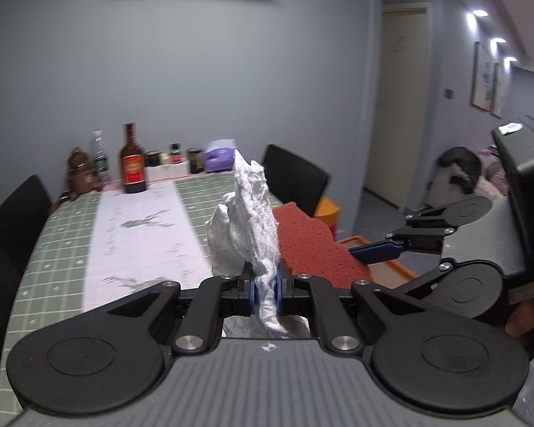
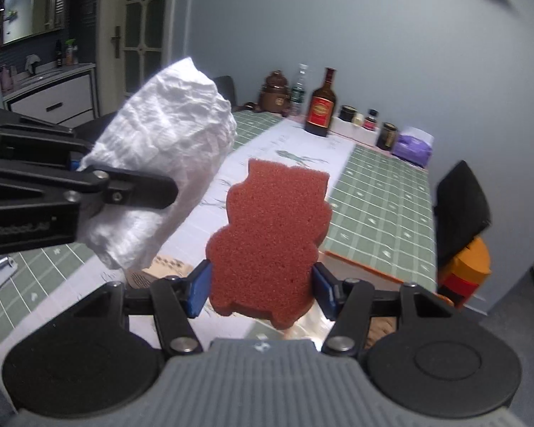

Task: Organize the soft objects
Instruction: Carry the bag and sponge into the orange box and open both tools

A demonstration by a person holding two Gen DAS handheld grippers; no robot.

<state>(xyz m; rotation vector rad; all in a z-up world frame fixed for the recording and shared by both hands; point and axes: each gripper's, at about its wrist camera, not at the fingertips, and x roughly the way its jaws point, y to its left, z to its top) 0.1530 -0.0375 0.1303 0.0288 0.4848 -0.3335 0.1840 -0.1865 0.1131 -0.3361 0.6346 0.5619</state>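
Note:
My left gripper [image 1: 266, 286] is shut on a crumpled white cloth [image 1: 247, 220] and holds it upright above the table. The cloth also shows at the left of the right wrist view [image 2: 167, 163], pinched in the left gripper [image 2: 89, 178]. My right gripper [image 2: 261, 284] is shut on a red bear-shaped sponge [image 2: 270, 227], held by its lower sides above the table. The sponge [image 1: 313, 242] and the right gripper [image 1: 377, 252] show at the right of the left wrist view, close beside the cloth.
A long table with a green checked cloth [image 2: 381, 192] and a white runner [image 1: 139, 227] lies below. At its far end stand a brown bottle [image 1: 133, 163], a clear bottle [image 1: 99, 156], jars [image 2: 388, 135] and a purple tissue pack [image 2: 413, 144]. Black chairs [image 1: 295, 181] and an orange stool [image 2: 466, 263] flank it.

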